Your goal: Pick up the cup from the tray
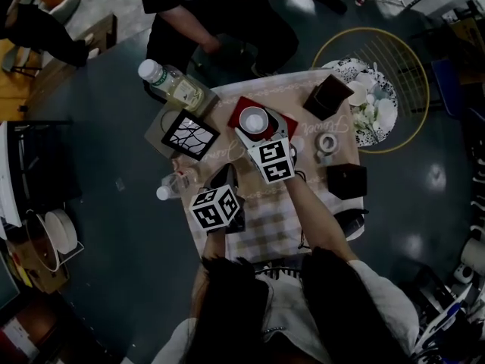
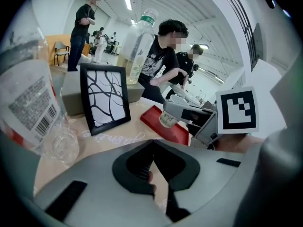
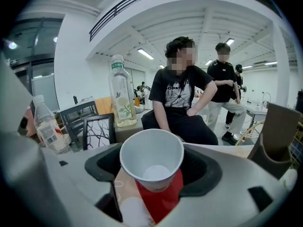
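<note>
A white paper cup [image 1: 254,119] is over the red tray [image 1: 241,106] at the far middle of the small table. My right gripper [image 1: 258,129] reaches forward from its marker cube and is shut on the cup's sides. In the right gripper view the empty cup [image 3: 151,157] fills the gap between the jaws, with the red tray [image 3: 163,200] under it. From the left gripper view the cup [image 2: 168,118] sits at the tray's [image 2: 158,125] far end; whether it touches the tray I cannot tell. My left gripper [image 1: 225,174] rests nearer me, shut and empty [image 2: 152,159].
A tall bottle of yellowish liquid [image 1: 173,84] and a black picture frame [image 1: 189,135] stand left of the tray. A small clear bottle [image 1: 176,183] lies at the left edge. Two dark boxes [image 1: 330,95] [image 1: 347,179] and a tape roll [image 1: 326,142] sit right. A person [image 1: 220,21] sits opposite.
</note>
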The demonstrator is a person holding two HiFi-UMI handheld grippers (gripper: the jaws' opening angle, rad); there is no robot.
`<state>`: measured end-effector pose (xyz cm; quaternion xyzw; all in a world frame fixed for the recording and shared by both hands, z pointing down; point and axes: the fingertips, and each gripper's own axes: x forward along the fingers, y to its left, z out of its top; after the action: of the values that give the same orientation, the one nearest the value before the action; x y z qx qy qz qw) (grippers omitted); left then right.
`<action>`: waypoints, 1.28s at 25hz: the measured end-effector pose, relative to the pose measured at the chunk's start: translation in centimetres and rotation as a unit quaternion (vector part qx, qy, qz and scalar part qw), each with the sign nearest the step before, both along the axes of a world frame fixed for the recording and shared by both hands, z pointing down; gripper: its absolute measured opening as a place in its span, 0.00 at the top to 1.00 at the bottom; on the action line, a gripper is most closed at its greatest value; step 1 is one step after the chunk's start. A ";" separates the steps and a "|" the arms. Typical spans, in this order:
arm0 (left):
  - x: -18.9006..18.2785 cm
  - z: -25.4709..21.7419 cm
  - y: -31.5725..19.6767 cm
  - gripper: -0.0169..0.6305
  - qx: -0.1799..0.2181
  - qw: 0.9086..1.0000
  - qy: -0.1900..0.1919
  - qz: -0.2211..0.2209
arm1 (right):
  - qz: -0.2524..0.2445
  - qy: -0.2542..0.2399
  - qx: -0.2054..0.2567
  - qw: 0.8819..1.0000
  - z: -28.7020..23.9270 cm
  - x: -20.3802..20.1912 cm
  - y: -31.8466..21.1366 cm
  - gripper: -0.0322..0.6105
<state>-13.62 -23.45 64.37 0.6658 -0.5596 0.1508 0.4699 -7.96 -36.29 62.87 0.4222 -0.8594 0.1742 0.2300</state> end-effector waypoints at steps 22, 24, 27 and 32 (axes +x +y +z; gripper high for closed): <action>6.5 -2.0 4.6 0.96 0.019 0.995 -0.003 0.094 | 0.113 0.011 -0.004 0.993 -1.1 11.6 10.2 0.38; 6.8 -1.9 5.2 0.96 0.018 0.995 -0.005 0.098 | 0.120 0.011 -0.002 0.993 -0.9 12.3 10.8 0.38; 7.2 -2.1 5.7 0.96 0.023 0.994 -0.015 0.104 | 0.127 0.017 -0.003 0.992 -0.2 13.0 11.6 0.38; 7.4 -2.0 6.4 0.96 0.023 0.994 -0.025 0.109 | 0.121 0.029 -0.003 0.992 1.4 13.5 12.8 0.38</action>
<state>-6.23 -17.06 62.40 0.7291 -0.4988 0.2049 0.4214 5.52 -23.46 64.24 0.5276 -0.7941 0.1910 0.2337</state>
